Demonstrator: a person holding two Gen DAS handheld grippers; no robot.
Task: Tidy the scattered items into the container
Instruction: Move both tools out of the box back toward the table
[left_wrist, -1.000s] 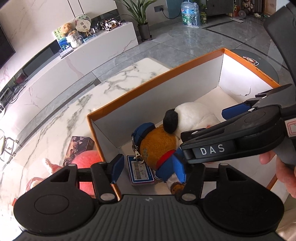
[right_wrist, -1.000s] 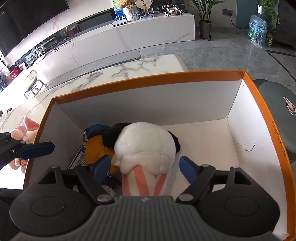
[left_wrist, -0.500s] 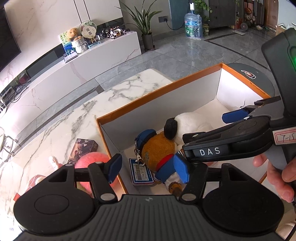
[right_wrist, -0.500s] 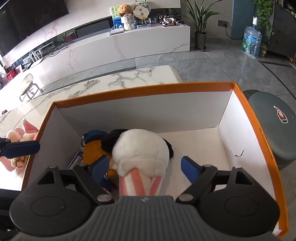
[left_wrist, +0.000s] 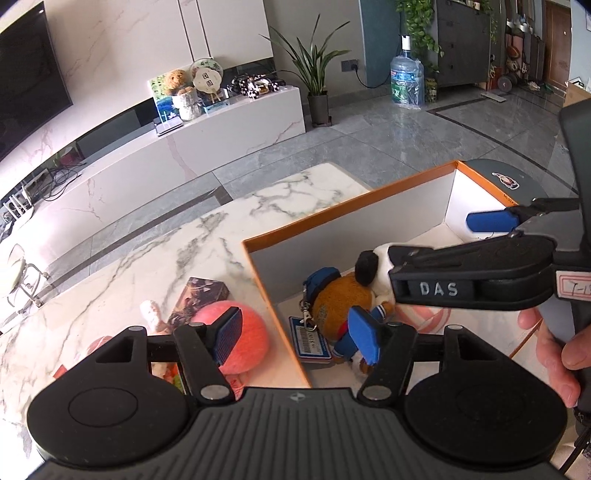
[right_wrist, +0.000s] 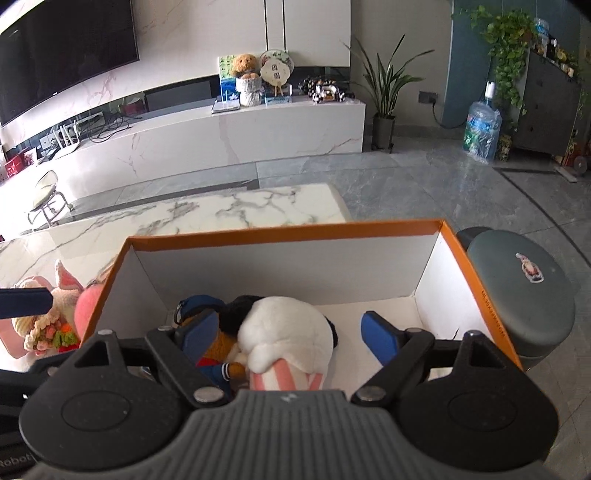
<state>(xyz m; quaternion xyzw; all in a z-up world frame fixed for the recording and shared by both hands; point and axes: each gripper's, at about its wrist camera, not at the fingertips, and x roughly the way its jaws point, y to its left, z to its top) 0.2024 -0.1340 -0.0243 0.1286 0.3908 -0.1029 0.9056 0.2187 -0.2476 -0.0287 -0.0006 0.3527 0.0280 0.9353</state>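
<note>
The left tool (left_wrist: 299, 336) is opening and holds nothing. The right tool (right_wrist: 291, 332) stands wide over the orange box (right_wrist: 280, 232), empty too. A brown bear (left_wrist: 341, 301) and a white plush (right_wrist: 284, 332) lie inside. A pink ball (left_wrist: 247, 334) sits on the desk (left_wrist: 184, 240), just left of the box.

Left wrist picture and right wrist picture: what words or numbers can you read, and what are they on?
"DAS": raised letters on the black right tongs.
"T-1", cut off by the edge: handwritten on the white sticker on those tongs.
"Robot", cut off: on black gear at the bottom left corner.
Too small or blurred: the blue tag with a barcode, the print on the orange cardboard box's rim, and the round white paper fan.
</note>
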